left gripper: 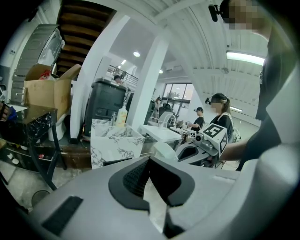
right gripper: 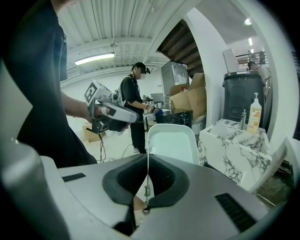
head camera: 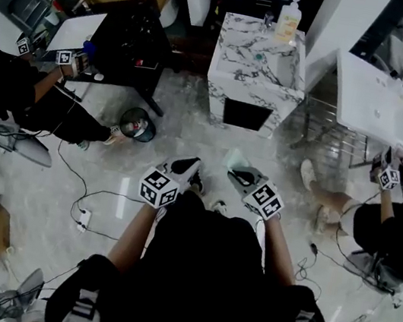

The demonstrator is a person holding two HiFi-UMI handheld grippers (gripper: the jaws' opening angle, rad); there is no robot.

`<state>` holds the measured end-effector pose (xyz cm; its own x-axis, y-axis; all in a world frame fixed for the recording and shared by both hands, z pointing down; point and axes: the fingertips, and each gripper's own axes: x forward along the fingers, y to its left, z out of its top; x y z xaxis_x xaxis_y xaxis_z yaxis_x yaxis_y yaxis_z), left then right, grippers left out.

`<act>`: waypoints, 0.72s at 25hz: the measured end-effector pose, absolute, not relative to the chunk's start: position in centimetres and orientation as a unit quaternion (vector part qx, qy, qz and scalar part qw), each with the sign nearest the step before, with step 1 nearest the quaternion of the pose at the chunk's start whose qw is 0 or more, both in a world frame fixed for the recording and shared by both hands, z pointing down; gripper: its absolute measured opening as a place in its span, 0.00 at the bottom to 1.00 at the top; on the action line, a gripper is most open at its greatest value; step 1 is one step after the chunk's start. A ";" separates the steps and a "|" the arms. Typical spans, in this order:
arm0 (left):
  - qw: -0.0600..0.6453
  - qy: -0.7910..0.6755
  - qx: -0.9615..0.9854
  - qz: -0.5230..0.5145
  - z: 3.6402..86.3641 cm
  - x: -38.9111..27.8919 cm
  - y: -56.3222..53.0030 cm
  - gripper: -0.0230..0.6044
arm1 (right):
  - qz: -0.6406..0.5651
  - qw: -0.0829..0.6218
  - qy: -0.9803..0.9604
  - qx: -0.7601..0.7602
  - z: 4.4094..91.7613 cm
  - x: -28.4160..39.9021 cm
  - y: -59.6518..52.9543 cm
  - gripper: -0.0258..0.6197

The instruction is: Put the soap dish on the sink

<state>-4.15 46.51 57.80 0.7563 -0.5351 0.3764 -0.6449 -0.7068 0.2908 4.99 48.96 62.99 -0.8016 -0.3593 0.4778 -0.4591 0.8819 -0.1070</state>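
Note:
The soap dish [head camera: 234, 158] is pale and rounded, and my right gripper [head camera: 243, 176] is shut on its thin rim. In the right gripper view the dish [right gripper: 172, 140] stands upright just past the jaws, rim pinched between the pads. The marble sink [head camera: 258, 70] stands on the floor straight ahead, well beyond both grippers; it also shows in the right gripper view [right gripper: 234, 145] and the left gripper view [left gripper: 112, 140]. My left gripper [head camera: 185, 167] hangs level with the right one, shut with nothing in it. From the left gripper view the dish [left gripper: 164, 151] appears in front of the right gripper [left gripper: 197, 149].
A soap bottle [head camera: 288, 21] stands at the sink's back edge beside a tap. A white basin [head camera: 374, 102] is at the right, a black table [head camera: 129, 43] at the left, a bucket [head camera: 138, 124] and cables on the floor. Two other people with grippers sit either side.

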 end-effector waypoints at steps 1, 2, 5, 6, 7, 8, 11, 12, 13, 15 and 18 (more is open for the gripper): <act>0.205 -0.323 0.914 0.132 57.8 -4.4 46.1 0.03 | 0.111 0.229 -0.942 0.218 63.0 4.8 48.5 0.04; 0.205 -0.324 0.914 0.131 57.7 -4.6 45.5 0.03 | 0.110 0.229 -0.942 0.218 63.0 4.6 48.0 0.04; 0.213 -0.326 0.912 0.127 57.9 -5.6 43.9 0.03 | 0.116 0.236 -0.940 0.218 63.2 3.8 46.5 0.04; 0.220 -0.324 0.911 0.128 58.2 -6.0 43.5 0.03 | 0.123 0.240 -0.938 0.220 63.2 3.4 46.0 0.04; 0.226 -0.323 0.910 0.130 58.5 -6.3 43.2 0.03 | 0.126 0.242 -0.937 0.219 63.3 3.0 45.6 0.04; 0.232 -0.321 0.909 0.133 58.7 -6.7 42.8 0.03 | 0.125 0.243 -0.937 0.216 63.3 2.5 45.2 0.04; 0.239 -0.315 0.908 0.139 59.1 -7.4 41.1 0.03 | 0.134 0.251 -0.934 0.216 63.2 1.5 43.6 0.04; 0.239 -0.313 0.909 0.139 59.0 -7.4 40.3 0.03 | 0.136 0.253 -0.933 0.217 63.2 1.3 42.9 0.04; 0.238 -0.310 0.910 0.139 59.0 -7.5 39.5 0.03 | 0.137 0.255 -0.933 0.216 63.3 1.1 42.4 0.04; 0.236 -0.306 0.912 0.139 58.8 -7.7 38.1 0.03 | 0.133 0.256 -0.934 0.213 63.6 0.8 41.4 0.04; 0.233 -0.300 0.915 0.138 58.5 -7.9 35.8 0.03 | 0.138 0.265 -0.930 0.216 63.8 0.4 40.0 0.04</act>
